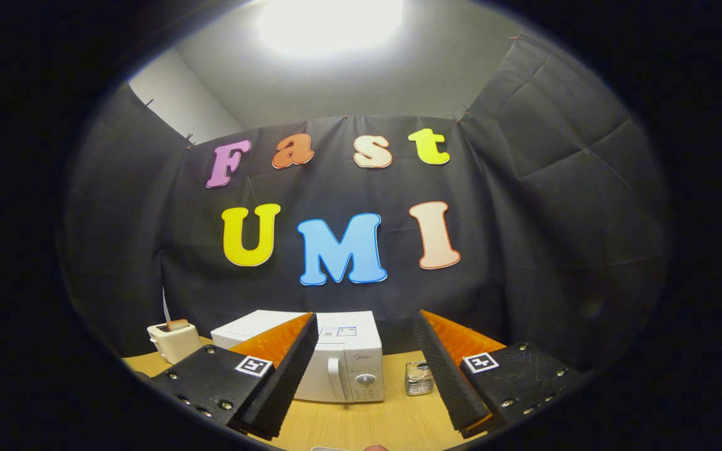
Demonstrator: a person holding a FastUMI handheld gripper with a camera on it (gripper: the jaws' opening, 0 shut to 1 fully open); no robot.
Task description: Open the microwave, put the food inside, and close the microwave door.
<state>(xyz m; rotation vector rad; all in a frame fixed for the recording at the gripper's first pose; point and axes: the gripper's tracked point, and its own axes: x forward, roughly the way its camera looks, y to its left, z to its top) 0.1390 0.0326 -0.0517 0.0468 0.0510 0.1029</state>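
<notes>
low in the frame, from left to right, we see a toaster point(173, 338), the closed microwave point(342, 363) and a small jar point(419, 378) on the desk point(361, 423), our hand-held gripper point(361, 388) open and empty, so next we judge reaching its door handle point(334, 378).

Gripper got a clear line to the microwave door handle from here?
Probably yes. The gripper is open, fingers spread, and the microwave stands beyond them with its door shut and the handle in the gap between the fingers. Only bare table lies before it; the small glass jar stands off to one side.
</notes>
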